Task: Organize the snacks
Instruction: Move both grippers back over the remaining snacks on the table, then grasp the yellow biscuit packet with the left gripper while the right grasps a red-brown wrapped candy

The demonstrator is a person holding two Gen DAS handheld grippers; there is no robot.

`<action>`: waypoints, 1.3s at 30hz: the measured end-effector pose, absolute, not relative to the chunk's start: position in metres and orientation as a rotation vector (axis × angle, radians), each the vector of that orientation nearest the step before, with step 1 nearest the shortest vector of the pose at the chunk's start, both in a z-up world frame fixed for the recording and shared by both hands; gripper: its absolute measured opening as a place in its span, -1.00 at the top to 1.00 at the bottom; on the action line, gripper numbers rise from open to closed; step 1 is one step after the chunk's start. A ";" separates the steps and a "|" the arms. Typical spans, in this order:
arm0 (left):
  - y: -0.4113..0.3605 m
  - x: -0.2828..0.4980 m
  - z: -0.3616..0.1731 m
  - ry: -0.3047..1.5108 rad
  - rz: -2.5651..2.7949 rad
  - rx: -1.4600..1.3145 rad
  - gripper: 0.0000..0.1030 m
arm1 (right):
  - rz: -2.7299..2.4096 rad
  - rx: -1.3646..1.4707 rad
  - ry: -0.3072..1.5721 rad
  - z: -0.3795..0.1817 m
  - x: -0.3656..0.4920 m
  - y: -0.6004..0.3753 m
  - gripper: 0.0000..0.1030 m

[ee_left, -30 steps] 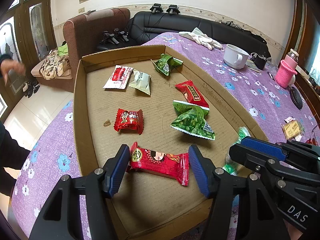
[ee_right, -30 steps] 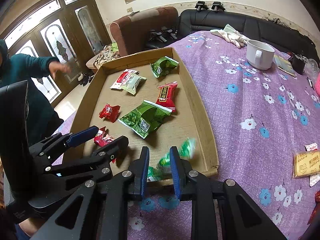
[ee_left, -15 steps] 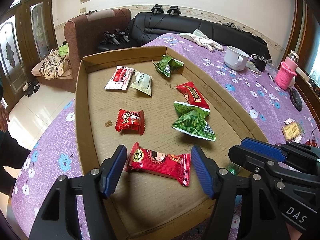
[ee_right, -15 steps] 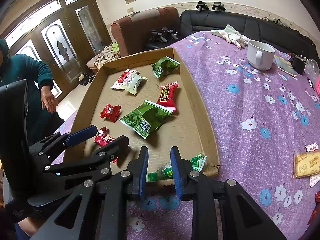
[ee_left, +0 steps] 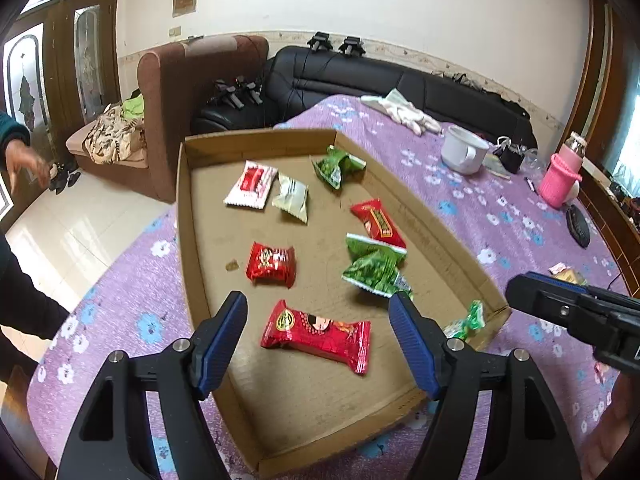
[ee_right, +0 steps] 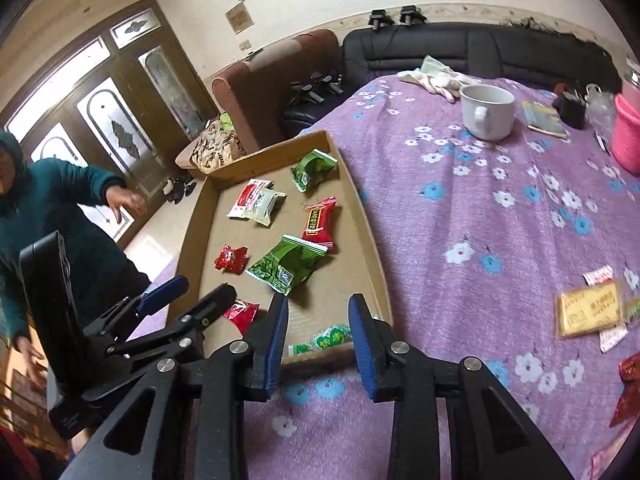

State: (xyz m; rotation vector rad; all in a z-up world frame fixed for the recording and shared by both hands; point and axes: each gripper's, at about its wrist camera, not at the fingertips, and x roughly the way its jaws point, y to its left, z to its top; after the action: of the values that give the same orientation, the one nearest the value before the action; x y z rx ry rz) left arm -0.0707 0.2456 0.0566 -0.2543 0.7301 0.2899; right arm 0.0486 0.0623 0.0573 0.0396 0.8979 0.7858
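Observation:
A shallow cardboard tray (ee_left: 185,240) (ee_right: 373,240) lies on a purple flowered cloth and holds several red, green and white snack packets. A long red packet (ee_left: 316,334) lies flat near the tray's front. My left gripper (ee_left: 318,340) hovers over it with its jaws opening, and the pads do not touch it. A small green candy (ee_right: 325,338) (ee_left: 466,322) rests in the tray's near right corner. My right gripper (ee_right: 319,340) is just behind it, jaws opening, with nothing pressed between the pads.
Loose on the cloth to the right are a yellow packet (ee_right: 588,312) and a red one (ee_right: 630,396). A white mug (ee_right: 486,112), gloves and a pink bottle cover (ee_left: 558,180) stand farther back. A person in a teal top (ee_right: 52,200) stands left of the table.
The right gripper let go of the green candy, which now lies in the tray corner. Both grippers' jaws have widened, and both have drawn back and up a little.

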 end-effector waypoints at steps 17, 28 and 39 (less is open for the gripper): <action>0.185 -0.052 0.075 0.739 0.189 -0.175 -0.47 | 0.554 0.247 0.859 0.059 0.078 -0.124 0.26; 0.079 0.000 0.080 0.821 -0.075 -0.063 -0.47 | 0.394 0.477 0.901 0.048 0.108 -0.197 0.27; -0.011 0.078 0.049 0.907 -0.316 0.137 -0.47 | 0.330 0.562 0.945 0.036 0.118 -0.226 0.27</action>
State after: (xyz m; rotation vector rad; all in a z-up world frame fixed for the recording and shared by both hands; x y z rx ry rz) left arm 0.0779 -0.0110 0.0485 0.1369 0.9068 -0.3156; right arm 0.1181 -0.2257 0.0360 0.5616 0.9452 0.3299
